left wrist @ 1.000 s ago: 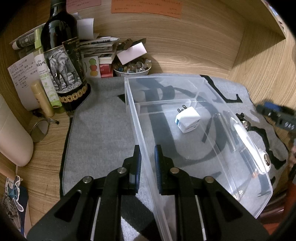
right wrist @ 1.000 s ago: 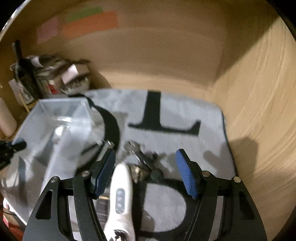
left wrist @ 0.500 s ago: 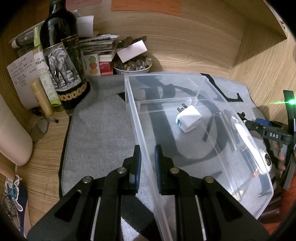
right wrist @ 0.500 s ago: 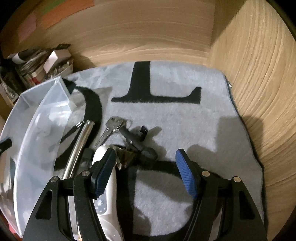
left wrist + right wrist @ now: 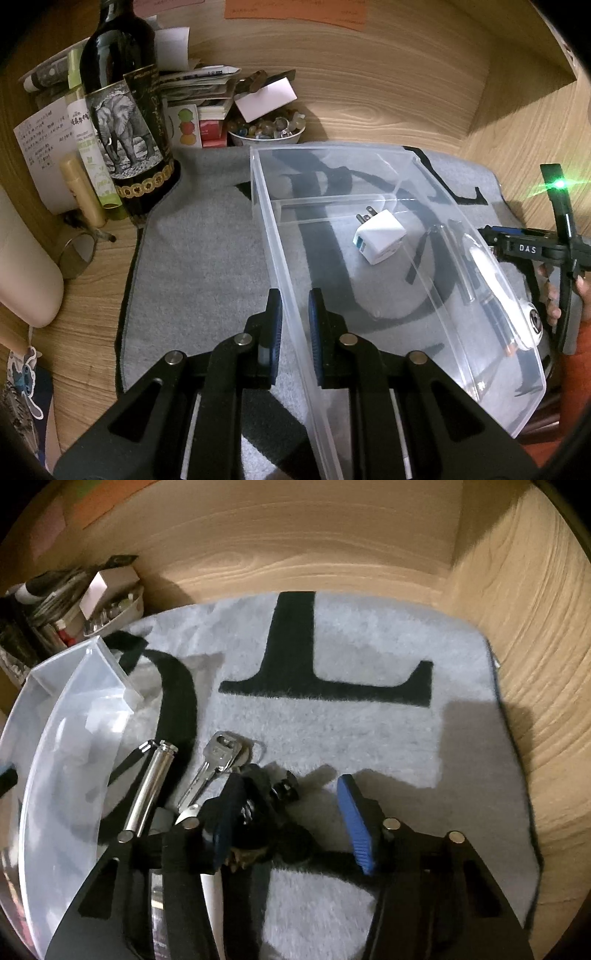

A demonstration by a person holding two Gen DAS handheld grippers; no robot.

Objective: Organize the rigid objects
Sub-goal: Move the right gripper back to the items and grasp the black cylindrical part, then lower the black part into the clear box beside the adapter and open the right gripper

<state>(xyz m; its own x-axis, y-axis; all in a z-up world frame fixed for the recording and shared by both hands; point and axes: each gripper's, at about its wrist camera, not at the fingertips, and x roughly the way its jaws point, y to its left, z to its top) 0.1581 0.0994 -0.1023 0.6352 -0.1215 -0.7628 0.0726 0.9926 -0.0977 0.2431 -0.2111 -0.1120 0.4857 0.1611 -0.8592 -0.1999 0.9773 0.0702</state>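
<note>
My left gripper [image 5: 294, 325] is shut on the near left wall of a clear plastic bin [image 5: 280, 266] that stands on a grey mat. A white plug adapter [image 5: 380, 236] lies inside the bin. My right gripper [image 5: 291, 812] is open, low over a black key fob with a key bunch [image 5: 258, 794]; a silver key [image 5: 214, 764] points away from it. A silver pen-like tube [image 5: 149, 786] and a white remote [image 5: 210, 893] lie beside the bin's right wall [image 5: 74, 746]. The right gripper also shows at the right edge of the left wrist view [image 5: 532, 251].
A dark elephant-label bottle [image 5: 125, 122], a cream tube [image 5: 79, 192], papers and a bowl of small trinkets [image 5: 266, 129] crowd the back left. Wooden walls close the back and right [image 5: 535, 664]. The grey mat [image 5: 369, 738] carries black letters.
My right gripper has moved forward and down over the key bunch, its left finger now covering the fob. The left gripper and bin have stayed still.
</note>
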